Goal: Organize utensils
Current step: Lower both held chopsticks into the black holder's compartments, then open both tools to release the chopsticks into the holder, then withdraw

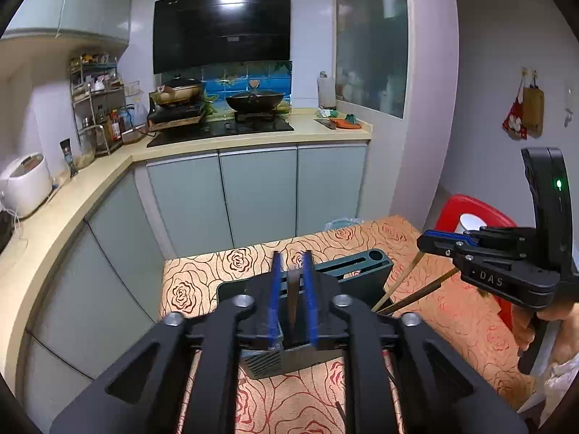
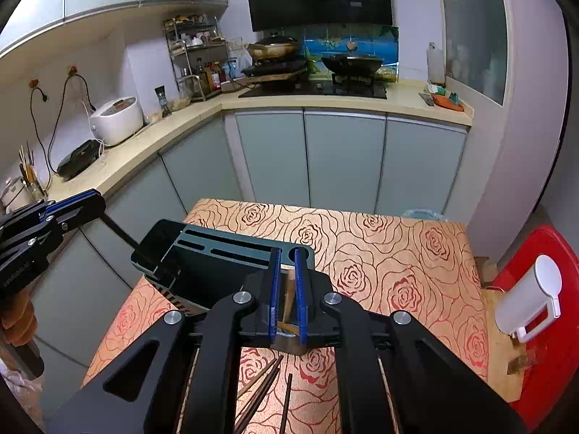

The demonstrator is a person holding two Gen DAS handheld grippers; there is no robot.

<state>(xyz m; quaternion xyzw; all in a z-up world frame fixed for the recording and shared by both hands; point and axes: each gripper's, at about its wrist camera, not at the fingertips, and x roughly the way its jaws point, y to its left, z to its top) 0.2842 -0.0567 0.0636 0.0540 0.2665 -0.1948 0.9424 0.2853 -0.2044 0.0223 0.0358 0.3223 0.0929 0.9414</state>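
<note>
**Q:** Rose-patterned tabletop point(image 2: 398, 253), kitchen cupboards beyond. What's nearest?

**A:** Loose chopsticks point(image 2: 258, 390). Next, the right claw point(image 2: 287, 256), nearly together around wooden sticks point(image 1: 401, 277); grip unclear. The left claw point(image 1: 292, 264) is slightly apart around a dark slim utensil point(image 1: 292, 300). Beyond lies a slotted holder point(image 2: 202, 278).

**Q:** Handling?

**A:** Probably light, stiff and slippery. Pinch mid-shaft.

An orange-tan tablecloth point(image 2: 380, 253) patterned with outlined roses, some filled in red, is seen across the lower half of the frame. A dark teal utensil holder point(image 2: 224, 249) is shown at centre. Blue pads point(image 2: 300, 282) are carried on the black right gripper point(image 2: 287, 285). Dark brown and paler, possibly bamboo-coloured, chopsticks point(image 2: 260, 387) are seen at the bottom. A red stool point(image 2: 550, 369) is shown at lower right.
</note>
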